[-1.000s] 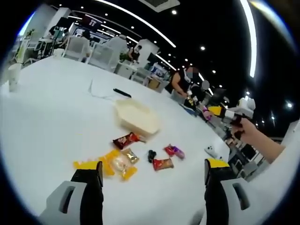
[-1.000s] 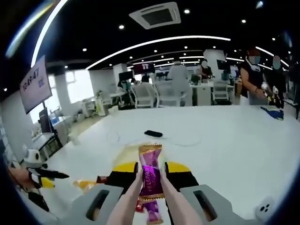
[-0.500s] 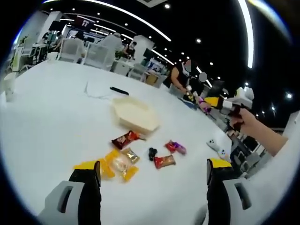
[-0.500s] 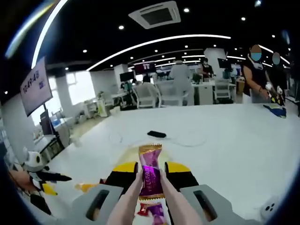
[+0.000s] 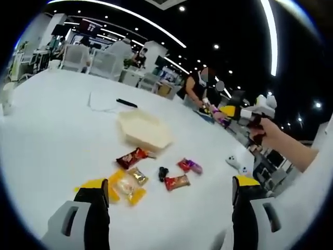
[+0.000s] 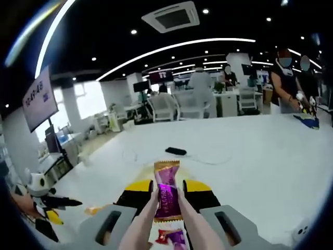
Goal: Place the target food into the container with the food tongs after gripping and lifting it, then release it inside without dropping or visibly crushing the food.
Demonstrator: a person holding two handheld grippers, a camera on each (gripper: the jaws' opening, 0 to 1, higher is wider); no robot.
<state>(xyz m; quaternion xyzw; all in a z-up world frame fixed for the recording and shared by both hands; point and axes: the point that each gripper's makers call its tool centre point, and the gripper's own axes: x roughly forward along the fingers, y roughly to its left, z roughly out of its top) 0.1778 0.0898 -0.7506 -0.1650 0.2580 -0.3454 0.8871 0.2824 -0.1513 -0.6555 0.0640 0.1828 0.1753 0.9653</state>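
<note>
In the right gripper view the right gripper [image 6: 167, 194] has its jaws pressed on pale food tongs [image 6: 147, 219], whose tips pinch a purple-and-gold wrapped candy [image 6: 166, 191] held upright in the air above the white tabletop [image 6: 250, 156]. A red-and-purple sweet [image 6: 170, 237] lies below it, and a black pen-like object [image 6: 176, 151] rests farther off beside a thin cable. In the left gripper view the left gripper [image 5: 169, 200] hangs with its jaws wide apart, holding nothing. Ahead of it stands the cream hexagonal container [image 5: 142, 129], with scattered snacks nearer: a red wrapper [image 5: 130, 157], yellow packets [image 5: 120, 183], a small black piece [image 5: 163, 173]. Around is an open office with ceiling light strips, chairs and people standing at the tabletop's far edge.
</note>
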